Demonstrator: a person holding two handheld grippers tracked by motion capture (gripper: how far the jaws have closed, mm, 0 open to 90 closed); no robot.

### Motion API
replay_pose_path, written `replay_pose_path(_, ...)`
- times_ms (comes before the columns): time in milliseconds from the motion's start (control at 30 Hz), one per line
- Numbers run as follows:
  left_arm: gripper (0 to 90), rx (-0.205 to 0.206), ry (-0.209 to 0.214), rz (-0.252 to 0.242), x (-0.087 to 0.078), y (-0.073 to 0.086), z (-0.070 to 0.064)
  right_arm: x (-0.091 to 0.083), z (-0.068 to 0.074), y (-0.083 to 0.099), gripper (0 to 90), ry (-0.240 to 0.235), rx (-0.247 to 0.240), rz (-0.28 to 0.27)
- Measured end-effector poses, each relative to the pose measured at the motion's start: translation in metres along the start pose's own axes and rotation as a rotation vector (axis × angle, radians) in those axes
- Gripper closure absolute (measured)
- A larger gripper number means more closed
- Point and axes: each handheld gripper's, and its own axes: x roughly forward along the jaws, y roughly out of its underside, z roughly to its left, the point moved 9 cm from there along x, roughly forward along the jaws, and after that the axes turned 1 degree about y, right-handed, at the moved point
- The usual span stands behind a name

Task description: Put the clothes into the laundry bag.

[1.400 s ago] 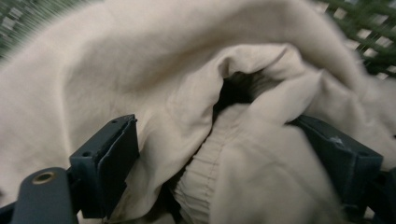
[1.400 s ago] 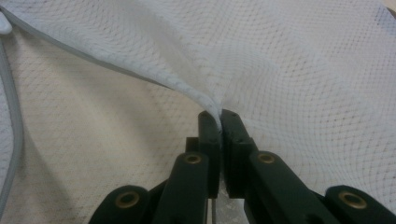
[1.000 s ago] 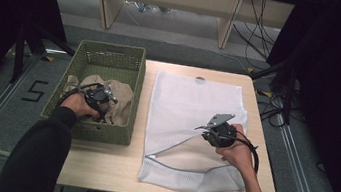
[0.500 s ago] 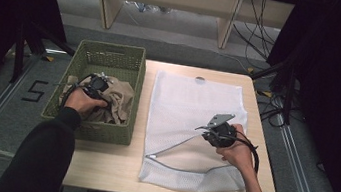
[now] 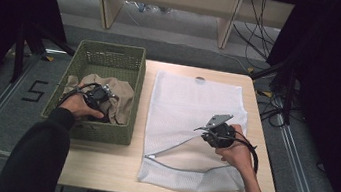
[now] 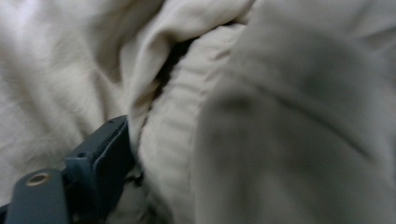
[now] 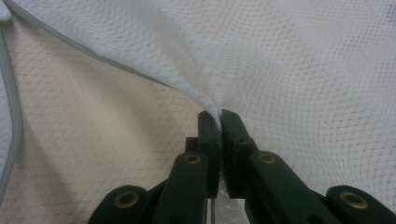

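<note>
A beige knit garment (image 5: pixel 117 99) lies crumpled in the green woven basket (image 5: pixel 108 54) left of the table. My left gripper (image 5: pixel 99 95) is pushed down into it. In the left gripper view one dark finger (image 6: pixel 100 158) stands far to the left with a ribbed fold of the garment (image 6: pixel 173 135) beside it, and cloth hides the other finger. A white mesh laundry bag (image 5: pixel 192 104) lies flat on the table, its grey zipper edge (image 5: pixel 174 164) gaping near the front. My right gripper (image 5: pixel 214 130) is shut on the mesh (image 7: pixel 215 109), pinching up its top layer.
The basket stands against the wooden table's left edge (image 5: pixel 98 166). Black cables (image 5: pixel 277 111) hang off the right side. Shelf legs (image 5: pixel 226 23) stand beyond the far edge. A floor marking "5" (image 5: pixel 34 91) lies left of the basket.
My left gripper shifted a little away inside the basket, then came back toward the garment's middle. The right gripper has held still, pinching the mesh.
</note>
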Motion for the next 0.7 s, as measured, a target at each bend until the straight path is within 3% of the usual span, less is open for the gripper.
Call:
replay_pose_path(33,11.2,-0.005,-0.003,0.003,0.003,0.0,-0.001,0.0,0.001,0.001,88.4,0.0,0.007,0.003)
replay_pose_path(133,4.9,0.034,-0.039,0.034,0.014,0.0,-0.004,0.0,0.0,0.0,88.4,-0.002,-0.014,-0.001)
replay_pose_path(167,11.0,0.021,-0.028,0.044,0.013,0.0,-0.003,0.0,0.0,-0.001,88.4,-0.003,-0.013,-0.003)
replay_pose_path(200,11.0,0.009,-0.036,0.035,0.012,-0.001,0.0,0.0,0.0,-0.001,88.4,-0.003,-0.013,-0.003)
replay_pose_path(233,25.5,-0.001,-0.039,0.027,0.012,0.0,0.003,0.0,0.0,-0.001,88.4,0.002,-0.013,-0.007)
replay_pose_path(267,33.0,-0.016,-0.02,0.023,0.012,0.0,0.001,0.0,0.0,-0.001,88.4,0.0,-0.019,-0.003)
replay_pose_path(300,33.0,-0.007,-0.02,0.018,0.011,0.0,0.002,0.0,0.0,-0.001,88.4,0.0,-0.019,-0.003)
replay_pose_path(333,39.3,-0.022,-0.017,0.016,0.01,-0.001,0.002,-0.001,0.001,-0.001,88.4,-0.006,-0.017,-0.005)
replay_pose_path(367,58.9,-0.014,-0.021,0.014,0.007,-0.003,0.004,0.0,0.0,-0.001,88.4,0.002,-0.012,-0.005)
replay_pose_path(400,58.9,-0.027,-0.056,0.01,0.006,-0.002,0.008,0.0,0.0,-0.001,88.4,0.002,-0.012,-0.005)
replay_pose_path(433,64.1,-0.06,-0.063,0.003,0.006,-0.002,0.009,0.0,0.001,-0.001,88.4,0.002,-0.004,-0.003)
replay_pose_path(500,68.4,-0.05,-0.078,0.012,0.005,-0.003,0.012,0.0,0.0,-0.001,88.4,-0.001,-0.019,-0.005)
replay_pose_path(600,71.5,-0.052,-0.103,0.009,0.003,-0.004,0.013,-0.001,0.001,0.0,88.5,-0.005,0.011,-0.002)
replay_pose_path(667,73.6,-0.054,-0.126,-0.019,-0.004,-0.008,0.014,-0.001,0.0,0.0,88.5,-0.002,-0.003,-0.004)
replay_pose_path(700,74.4,-0.092,-0.14,-0.058,-0.009,-0.011,0.015,-0.002,0.002,0.0,88.6,-0.008,0.022,-0.004)
